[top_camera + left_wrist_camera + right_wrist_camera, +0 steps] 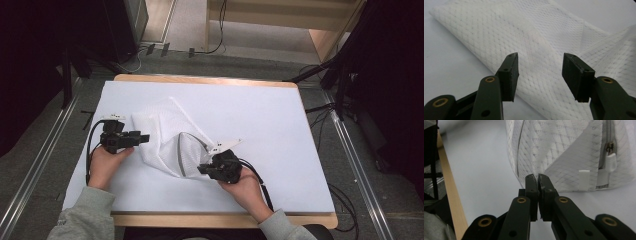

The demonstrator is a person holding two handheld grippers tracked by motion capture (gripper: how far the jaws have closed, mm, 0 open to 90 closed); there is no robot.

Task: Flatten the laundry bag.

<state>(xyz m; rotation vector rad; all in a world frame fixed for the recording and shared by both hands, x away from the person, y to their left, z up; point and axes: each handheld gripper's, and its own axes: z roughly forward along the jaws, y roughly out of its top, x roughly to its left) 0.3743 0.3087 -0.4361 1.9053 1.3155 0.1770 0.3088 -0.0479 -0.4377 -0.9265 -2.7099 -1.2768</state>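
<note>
A white mesh bag [167, 140] lies mid-bench [280, 130]. The left tongs [540, 72] gape wide over its left edge; the right tongs [538, 182] are pinched together, seemingly on the bag's near fabric, by its zipper [610, 152].

Mesh bag [167, 137] lies on the table [260, 120], between the two grippers. Left gripper [142, 137] sits at the bag's left edge, jaws apart, mesh [541, 62] just ahead of and under them. Right gripper [202, 169] sits at the bag's near right corner, jaws pinched on the bag's edge [538, 176]. Zip pull [610, 161] lies right of and beyond the right gripper's tips. Table edge [451, 195] runs to that gripper's left.
</note>
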